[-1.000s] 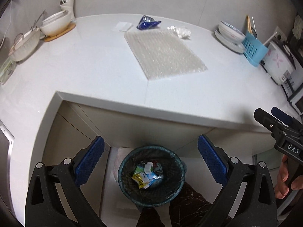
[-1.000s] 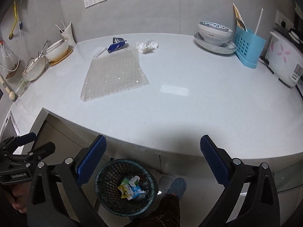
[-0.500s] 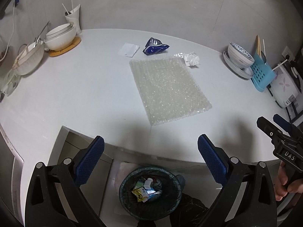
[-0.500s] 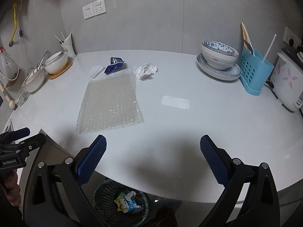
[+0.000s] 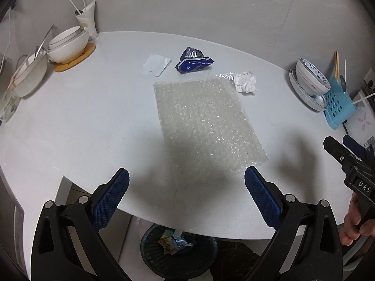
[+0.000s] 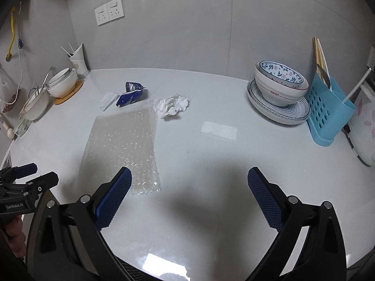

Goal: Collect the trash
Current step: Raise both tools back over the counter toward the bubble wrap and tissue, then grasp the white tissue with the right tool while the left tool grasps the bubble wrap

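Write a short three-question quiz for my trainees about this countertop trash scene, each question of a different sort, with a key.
1. True or false: the left gripper holds the blue snack wrapper.
2. Multiple choice: which item lies closest to the crumpled white tissue? A) the bubble wrap sheet B) the blue utensil caddy C) the trash bin
3. Fill in: the trash bin stands on the floor below the edge of the ____.

Key:
1. False. Both the left and the right gripper have their jaws open and empty; the wrapper lies on the white countertop.
2. A
3. Countertop
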Motion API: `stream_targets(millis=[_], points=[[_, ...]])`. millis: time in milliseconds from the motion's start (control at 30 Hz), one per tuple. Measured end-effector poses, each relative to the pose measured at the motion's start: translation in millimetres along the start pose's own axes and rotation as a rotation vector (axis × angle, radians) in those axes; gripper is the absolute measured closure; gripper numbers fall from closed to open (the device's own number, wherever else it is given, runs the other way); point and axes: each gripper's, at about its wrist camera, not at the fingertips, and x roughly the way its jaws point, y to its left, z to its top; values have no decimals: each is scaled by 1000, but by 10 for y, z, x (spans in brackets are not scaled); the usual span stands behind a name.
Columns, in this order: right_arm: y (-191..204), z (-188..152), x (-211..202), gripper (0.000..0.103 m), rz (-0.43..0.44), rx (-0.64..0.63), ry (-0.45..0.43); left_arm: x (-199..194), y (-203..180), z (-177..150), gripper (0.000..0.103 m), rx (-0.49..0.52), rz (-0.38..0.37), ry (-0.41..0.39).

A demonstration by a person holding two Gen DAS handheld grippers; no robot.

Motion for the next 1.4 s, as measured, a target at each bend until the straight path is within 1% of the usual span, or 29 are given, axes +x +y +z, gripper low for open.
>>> stream_targets(millis=[200,400,600,733,767,800,933,1000,1100,1133,1167,1200,1233,1267,1300,1333,1367,1400], points=[[-63,211,300,8,12,-25,21,285,-47,174,6,-20,21,37],[-48,458,670,8,38,-42,54,649,-73,332,6,-34,65,96],[70,784,1188,8,71,-68,109,1007,-74,453,6,-56,92,155],[158,989,1530,8,85,-72,152,1174,-86,494,7,-66,107,187],[172,1037,1625,9,94,-69,166,1214,-93,502,7,-69,110,196],[183,1077,1701,13,101,-65,177,1245,-102,507,8,-71,112,202],[228,1199,2017,20,113,-52,233,1371,-121,497,17,-79,113,249],[265,1229,2150,24,118,-54,259,1400,-120,494,17,-87,117,258],[309,1248,2302,36,117,-58,291,1403,-138,511,26,-81,125,275],[320,1251,2360,39,118,-59,305,1394,-156,513,35,-80,123,279],[328,1252,2411,45,121,-58,321,1381,-172,519,40,-75,125,282],[333,1249,2465,49,122,-56,339,1367,-177,524,50,-71,123,284],[337,1251,2486,51,117,-56,338,1356,-190,527,61,-65,121,286],[343,1258,2492,58,117,-59,334,1345,-196,526,67,-66,115,292],[351,1262,2495,72,114,-62,334,1332,-195,525,76,-69,111,297],[353,1269,2501,82,114,-63,337,1323,-197,520,82,-70,106,299],[348,1274,2510,94,109,-63,343,1313,-197,514,86,-68,105,296],[322,1280,2517,94,115,-46,351,1299,-187,512,92,-69,108,292]])
